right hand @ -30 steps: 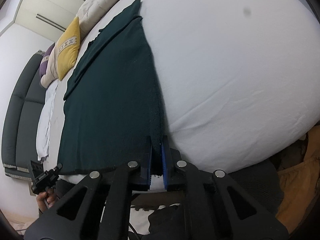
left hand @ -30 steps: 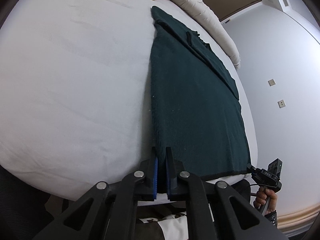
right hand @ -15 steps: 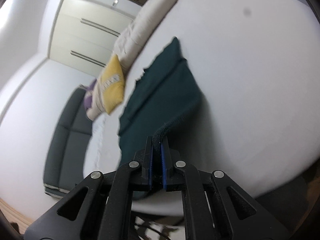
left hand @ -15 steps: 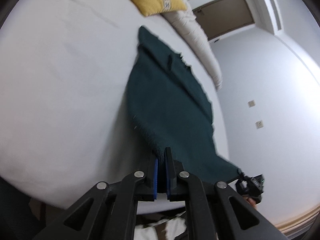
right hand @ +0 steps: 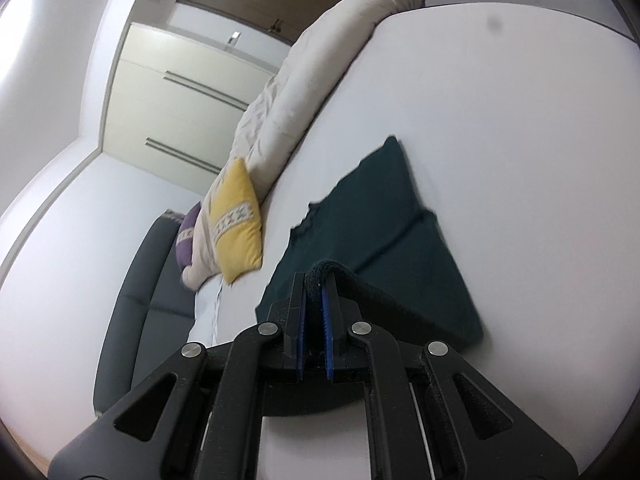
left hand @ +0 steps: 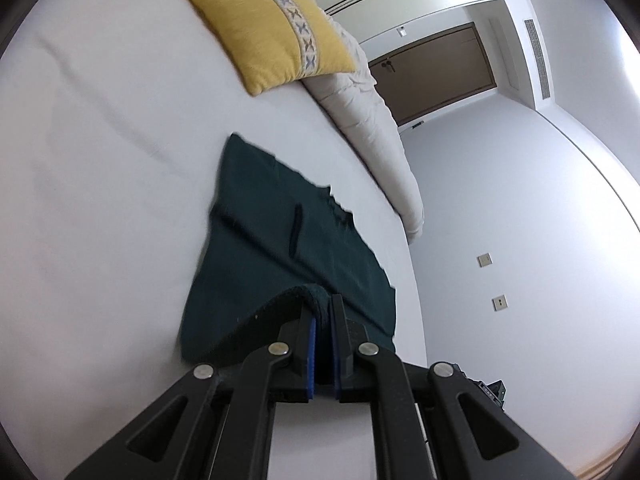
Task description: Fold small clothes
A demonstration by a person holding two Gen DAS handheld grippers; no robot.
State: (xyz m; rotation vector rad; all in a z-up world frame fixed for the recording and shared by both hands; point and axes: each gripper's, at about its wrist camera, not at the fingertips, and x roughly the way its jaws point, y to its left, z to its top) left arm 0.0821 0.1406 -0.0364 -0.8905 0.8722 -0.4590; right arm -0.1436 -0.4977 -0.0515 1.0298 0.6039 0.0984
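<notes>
The wide white-sheeted bed (left hand: 100,168) is my folding surface, flat and roomy, so the cloth can fall back on itself without snagging. Along its far edge runs the long rolled beige duvet (right hand: 304,80), pushed aside, I reckon, to leave the middle free, and the square yellow cushion with a patterned stripe (left hand: 272,36) leans on it, well apart from my work. Behind them in the right view sits a dark grey upholstered headboard (right hand: 132,288).

The dark green knitted garment (left hand: 280,240) lies on the sheet with its far part flat, while the near hem arches up off the bed towards me. That is the fold in hand: near edge carried over the far part.

My left hand-held gripper (left hand: 323,312) is pressed together on one corner of that ribbed hem, blue pads clamping the knit. My right hand-held gripper (right hand: 314,284) pinches the other corner the same way. I hold both corners so the hem keeps straight and taut between them and the fold line comes out square. The knit looks soft and heavy, so I judge it will sag in the middle if the two drift together.
</notes>
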